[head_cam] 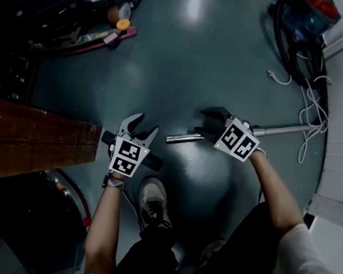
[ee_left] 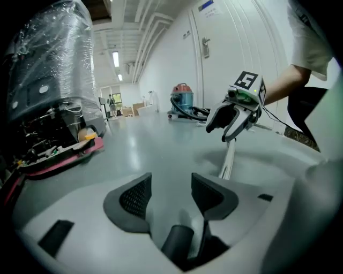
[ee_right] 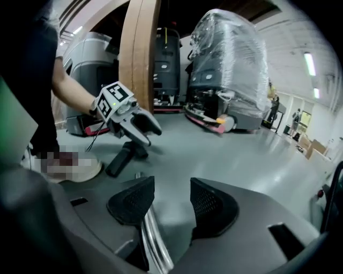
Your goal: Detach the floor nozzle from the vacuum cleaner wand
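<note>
Left gripper (head_cam: 146, 124): fingers apart, nothing gripped, poised over the black floor nozzle (ee_right: 121, 159), which lies on the floor (head_cam: 195, 58) beside a shoe (head_cam: 153, 198). Right gripper (head_cam: 205, 122): fingers apart, empty, over the metal wand (head_cam: 278, 130), whose bare end lies separate from the nozzle.

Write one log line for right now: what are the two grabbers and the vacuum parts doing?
left gripper: open, empty | right gripper: open, above wand | floor nozzle: on floor, off wand | wand: lying on floor
</note>
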`<state>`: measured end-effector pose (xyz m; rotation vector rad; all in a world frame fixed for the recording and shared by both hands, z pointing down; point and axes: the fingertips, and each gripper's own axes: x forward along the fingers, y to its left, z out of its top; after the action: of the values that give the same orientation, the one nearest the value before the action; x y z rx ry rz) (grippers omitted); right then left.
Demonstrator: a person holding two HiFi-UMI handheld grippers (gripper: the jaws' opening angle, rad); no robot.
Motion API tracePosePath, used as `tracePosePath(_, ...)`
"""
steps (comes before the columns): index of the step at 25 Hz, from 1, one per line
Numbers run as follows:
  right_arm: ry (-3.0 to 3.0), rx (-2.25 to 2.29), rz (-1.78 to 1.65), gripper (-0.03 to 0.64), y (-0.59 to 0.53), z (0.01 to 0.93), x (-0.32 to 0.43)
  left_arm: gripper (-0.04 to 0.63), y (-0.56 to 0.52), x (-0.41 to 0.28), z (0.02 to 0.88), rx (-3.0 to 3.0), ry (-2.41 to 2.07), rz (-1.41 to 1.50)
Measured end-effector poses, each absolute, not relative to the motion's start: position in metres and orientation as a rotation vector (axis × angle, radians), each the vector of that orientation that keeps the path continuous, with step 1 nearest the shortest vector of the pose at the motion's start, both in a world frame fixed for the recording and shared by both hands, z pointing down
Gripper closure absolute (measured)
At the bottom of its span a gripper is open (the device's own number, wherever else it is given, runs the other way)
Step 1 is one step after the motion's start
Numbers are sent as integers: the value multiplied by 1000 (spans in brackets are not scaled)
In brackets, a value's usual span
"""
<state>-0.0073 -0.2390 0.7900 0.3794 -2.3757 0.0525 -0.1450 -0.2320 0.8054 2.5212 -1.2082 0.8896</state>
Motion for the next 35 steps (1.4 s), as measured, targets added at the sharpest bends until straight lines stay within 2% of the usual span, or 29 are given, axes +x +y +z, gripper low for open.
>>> tracePosePath(2, -2436, 477, 62, 427, -252, 768, -9, 373, -240, -140, 785, 2545, -1242, 759)
tracePosePath(4, -2491, 562, 57, 503, -260, 747, -9, 380, -249, -137, 761, 2558, -1274, 611)
tracePosePath(6, -2525, 627, 30, 532, -265, 728, -7, 401, -256, -135, 737, 2580, -1315, 510)
tracePosePath(11, -2587, 781, -82, 559, -275, 679, 3, 499, -257, -128, 685, 2684, -1362, 372)
tracePosePath(17, -2667, 932, -160, 575, -277, 622, 11, 591, -255, -114, 644, 2793, -1478, 421)
tracePosePath(29, -2697, 1071, -282, 584, -269, 559, 33, 594, -249, -89, 559, 2881, -1582, 266)
tracePosePath(35, -2647, 1097, -366, 589, -268, 545, 34, 594, -250, -97, 548, 2844, -1640, 250)
